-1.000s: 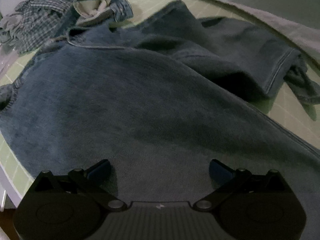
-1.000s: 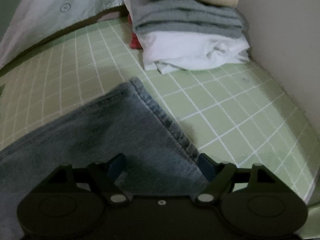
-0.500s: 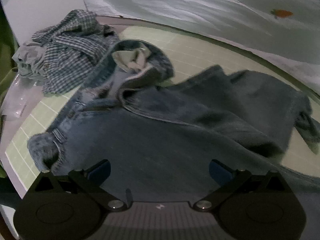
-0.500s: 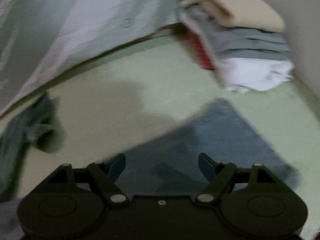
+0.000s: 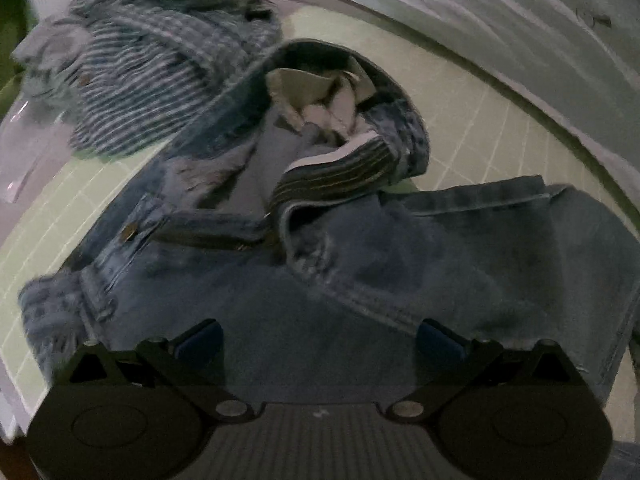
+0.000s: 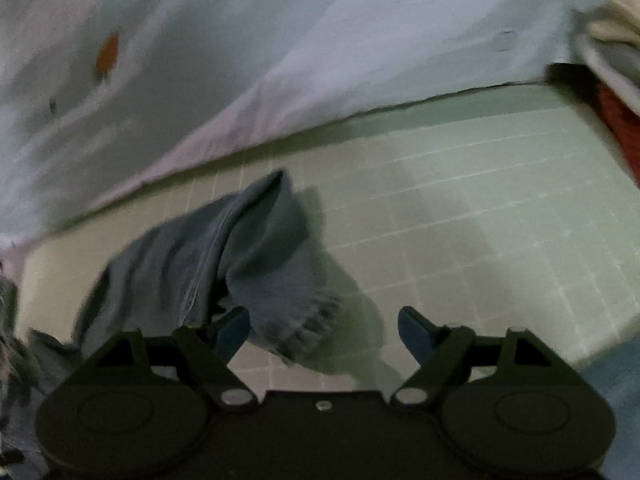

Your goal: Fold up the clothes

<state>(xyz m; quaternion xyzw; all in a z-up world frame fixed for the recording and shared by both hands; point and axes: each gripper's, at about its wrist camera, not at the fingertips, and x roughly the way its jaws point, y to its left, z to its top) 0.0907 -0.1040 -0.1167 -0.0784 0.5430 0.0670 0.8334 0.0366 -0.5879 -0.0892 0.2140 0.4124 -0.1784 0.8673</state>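
Note:
A pair of blue jeans (image 5: 360, 272) lies crumpled on the green gridded mat (image 5: 480, 128), its waistband turned out to show pale pocket lining (image 5: 316, 92). My left gripper (image 5: 320, 340) hovers open just above the denim near the seat, holding nothing. In the right wrist view a rumpled leg end with a frayed hem (image 6: 248, 256) lies on the mat (image 6: 480, 220). My right gripper (image 6: 324, 332) is open beside that hem, its left fingertip close to the cloth, nothing clamped.
A checked shirt (image 5: 152, 72) is heaped at the mat's far left. A white sheet (image 5: 480, 12) drapes along the back edge. Folded clothes (image 6: 612, 64), blurred, are stacked at the far right. Bare mat stretches right of the leg end.
Both grippers have swung left. The left view now takes in the waistband and checked shirt. The right gripper left the flat leg hem and folded stack, reaching the rumpled leg end.

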